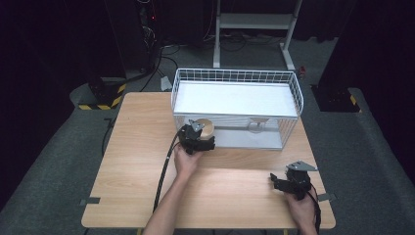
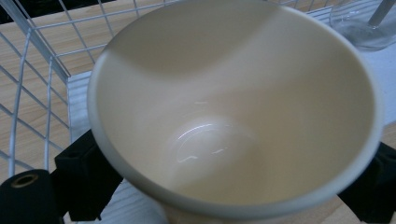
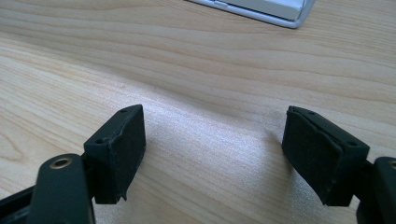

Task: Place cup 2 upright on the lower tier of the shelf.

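A cream cup with an empty inside is held at the front-left corner of the white wire rack. My left gripper is shut on the cup, one black pad on each side of its wall. In the left gripper view the gripper looks down into the cup, with rack wires to the left. My right gripper rests low over the wooden table at the front right. Its jaws stand open with bare wood between them, as the right gripper view shows.
A clear glass stands on the rack's lower white tray, right of the cup, and appears again past the cup's rim. The rack's tray corner lies ahead of the right gripper. A cable trails from the left gripper toward the table's front edge.
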A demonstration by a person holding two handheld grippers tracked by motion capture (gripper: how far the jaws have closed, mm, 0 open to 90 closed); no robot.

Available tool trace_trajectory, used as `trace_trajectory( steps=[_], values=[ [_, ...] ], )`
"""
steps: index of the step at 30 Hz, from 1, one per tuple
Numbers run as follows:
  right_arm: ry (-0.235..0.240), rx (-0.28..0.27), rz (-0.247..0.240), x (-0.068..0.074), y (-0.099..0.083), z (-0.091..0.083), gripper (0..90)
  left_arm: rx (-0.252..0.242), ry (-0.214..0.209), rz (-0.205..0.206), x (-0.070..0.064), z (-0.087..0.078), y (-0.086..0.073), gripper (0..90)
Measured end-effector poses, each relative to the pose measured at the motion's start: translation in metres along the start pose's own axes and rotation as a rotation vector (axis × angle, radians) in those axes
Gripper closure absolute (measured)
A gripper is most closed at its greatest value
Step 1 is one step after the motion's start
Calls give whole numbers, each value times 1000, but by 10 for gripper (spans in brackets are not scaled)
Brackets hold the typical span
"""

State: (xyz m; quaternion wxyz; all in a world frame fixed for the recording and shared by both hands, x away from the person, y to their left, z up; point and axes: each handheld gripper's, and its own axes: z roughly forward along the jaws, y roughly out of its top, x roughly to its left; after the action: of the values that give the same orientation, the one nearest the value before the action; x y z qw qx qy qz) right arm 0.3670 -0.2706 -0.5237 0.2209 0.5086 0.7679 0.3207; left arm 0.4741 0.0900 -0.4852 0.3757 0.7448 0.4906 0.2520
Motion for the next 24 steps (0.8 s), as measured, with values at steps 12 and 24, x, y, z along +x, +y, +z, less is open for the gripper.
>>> trace_trajectory(
  steps=[12,24],
  values=[
    [1,-2,-4,0,0,0,220,4,-2,-16,1,-1,1,80],
    [1,-2,-5,0,0,0,220,2,-11,-29,4,-10,0,47]
  ],
)
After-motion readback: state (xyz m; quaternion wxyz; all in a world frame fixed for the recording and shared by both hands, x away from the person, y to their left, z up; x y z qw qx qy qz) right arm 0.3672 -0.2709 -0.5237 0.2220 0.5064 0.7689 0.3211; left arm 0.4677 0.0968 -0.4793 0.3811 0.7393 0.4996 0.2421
